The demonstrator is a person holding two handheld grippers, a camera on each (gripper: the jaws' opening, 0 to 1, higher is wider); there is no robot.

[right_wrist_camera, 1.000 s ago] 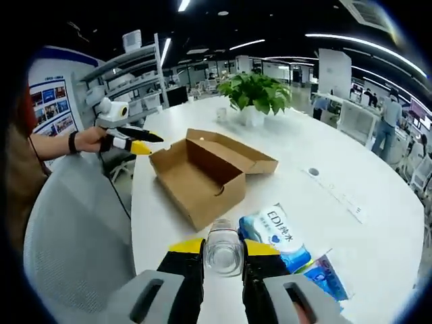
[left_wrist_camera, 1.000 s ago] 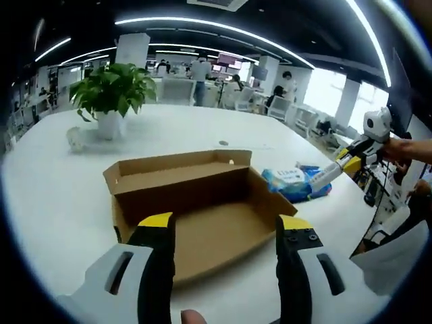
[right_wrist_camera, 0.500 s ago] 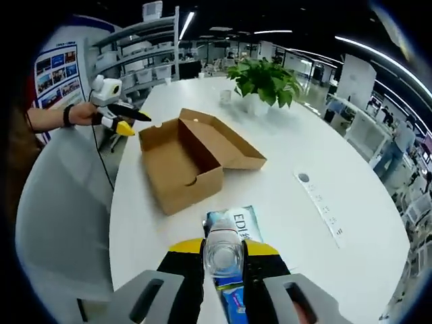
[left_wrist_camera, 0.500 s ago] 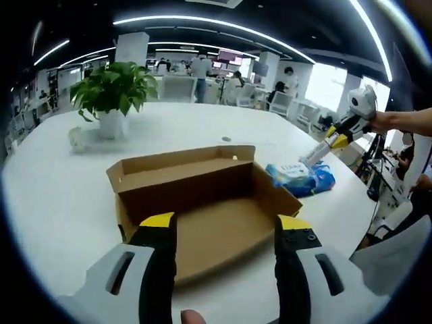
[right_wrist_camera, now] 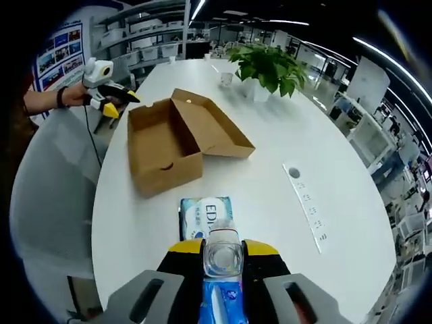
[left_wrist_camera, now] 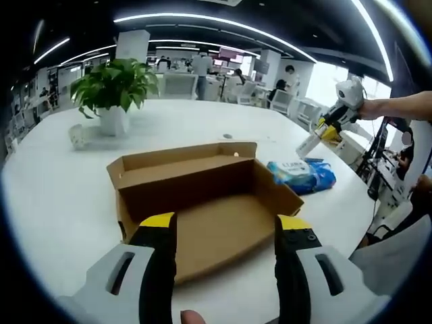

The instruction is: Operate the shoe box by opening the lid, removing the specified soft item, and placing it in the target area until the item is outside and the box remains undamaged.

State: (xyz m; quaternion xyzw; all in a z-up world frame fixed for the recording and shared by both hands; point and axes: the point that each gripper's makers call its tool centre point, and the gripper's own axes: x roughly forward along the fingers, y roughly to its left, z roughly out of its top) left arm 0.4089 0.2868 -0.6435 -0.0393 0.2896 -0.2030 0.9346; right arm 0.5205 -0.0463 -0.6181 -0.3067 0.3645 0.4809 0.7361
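your left gripper (left_wrist_camera: 223,226) hovers wide open over the opened, empty shoe box (left_wrist_camera: 202,196); your right gripper (right_wrist_camera: 223,248) clamps a clear bottle (right_wrist_camera: 222,251) above the wipes pack (right_wrist_camera: 206,217), already out on the table (right_wrist_camera: 283,135)

Bright ceiling strip lights, glossy table glare, sharp centre, warped edges.

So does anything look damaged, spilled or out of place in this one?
Nothing looks damaged: the cardboard box sits open and empty, its lid folded back, and the blue wipes pack lies on the table beside it. One oddity: the right gripper grips a clear bottle, not a soft item.
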